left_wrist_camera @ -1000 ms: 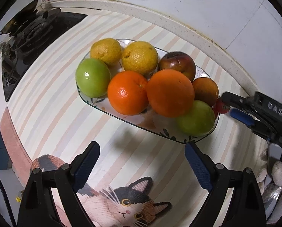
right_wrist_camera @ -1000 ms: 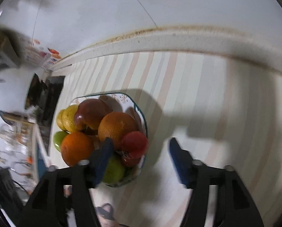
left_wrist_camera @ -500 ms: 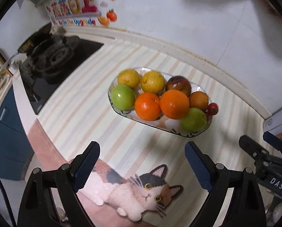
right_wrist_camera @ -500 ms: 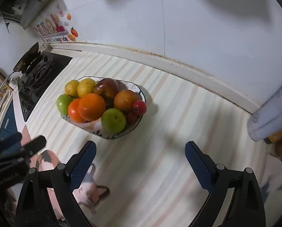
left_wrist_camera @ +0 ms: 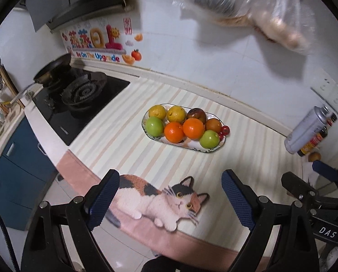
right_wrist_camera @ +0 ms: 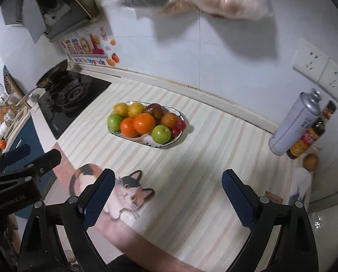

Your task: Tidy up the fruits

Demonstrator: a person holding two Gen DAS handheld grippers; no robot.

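An oval patterned plate (left_wrist_camera: 192, 147) (right_wrist_camera: 146, 141) on the striped counter mat holds several fruits: two oranges (left_wrist_camera: 193, 128) (right_wrist_camera: 144, 123), two green apples (left_wrist_camera: 154, 126) (right_wrist_camera: 161, 134), two yellow citrus (left_wrist_camera: 176, 113), a dark red fruit (left_wrist_camera: 196, 114), a brown fruit and small red tomatoes (left_wrist_camera: 225, 129) (right_wrist_camera: 180, 124) at its right end. My left gripper (left_wrist_camera: 170, 197) is open and empty, well back from the plate above the cat picture. My right gripper (right_wrist_camera: 167, 195) is open and empty, also far back. Each gripper shows at the edge of the other's view.
A gas stove (left_wrist_camera: 78, 104) with a pan sits left of the mat. A silver gas canister (right_wrist_camera: 293, 127), a dark sauce bottle (right_wrist_camera: 308, 138) and a small brown fruit (right_wrist_camera: 310, 161) stand at the right. Plastic bags (left_wrist_camera: 255, 6) hang on the wall above. The counter edge is close below.
Both grippers have pulled far back and up from the plate, staying open. The right gripper left the red tomatoes at the plate's right end. The whole counter now shows.
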